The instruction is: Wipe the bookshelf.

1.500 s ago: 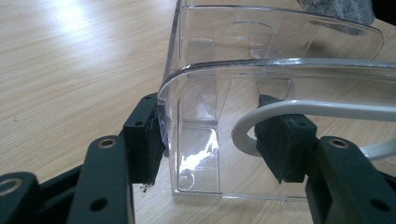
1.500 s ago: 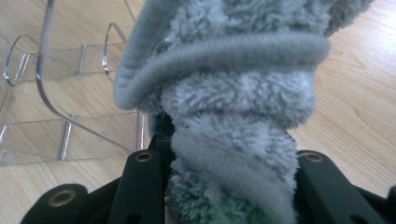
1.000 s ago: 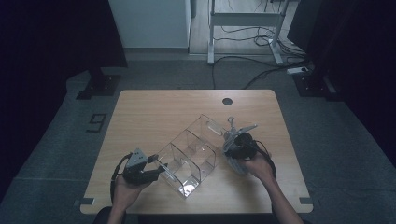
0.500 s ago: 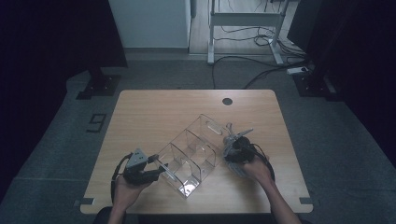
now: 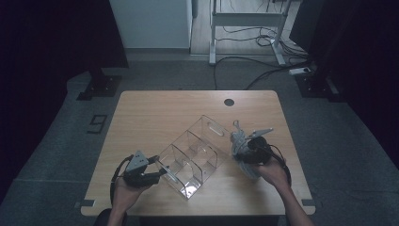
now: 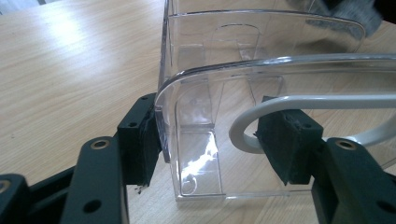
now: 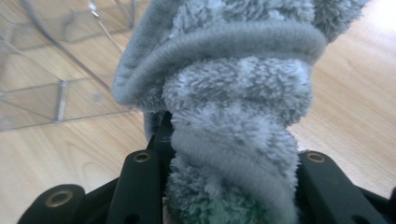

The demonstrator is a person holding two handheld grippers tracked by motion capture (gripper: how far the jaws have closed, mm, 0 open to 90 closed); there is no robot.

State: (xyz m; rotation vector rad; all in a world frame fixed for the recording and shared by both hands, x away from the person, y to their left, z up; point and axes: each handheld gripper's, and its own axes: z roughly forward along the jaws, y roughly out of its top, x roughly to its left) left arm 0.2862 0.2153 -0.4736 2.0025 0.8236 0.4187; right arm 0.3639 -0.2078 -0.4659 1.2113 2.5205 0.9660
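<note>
Now your right gripper, clamped on the rolled grey fluffy towel, sits at three o'clock of the clear plastic divided organizer; your left gripper straddles its seven o'clock end wall, long axis toward one o'clock.

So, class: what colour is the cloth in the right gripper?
Grey; the cloth shows best in the right gripper view.
</note>
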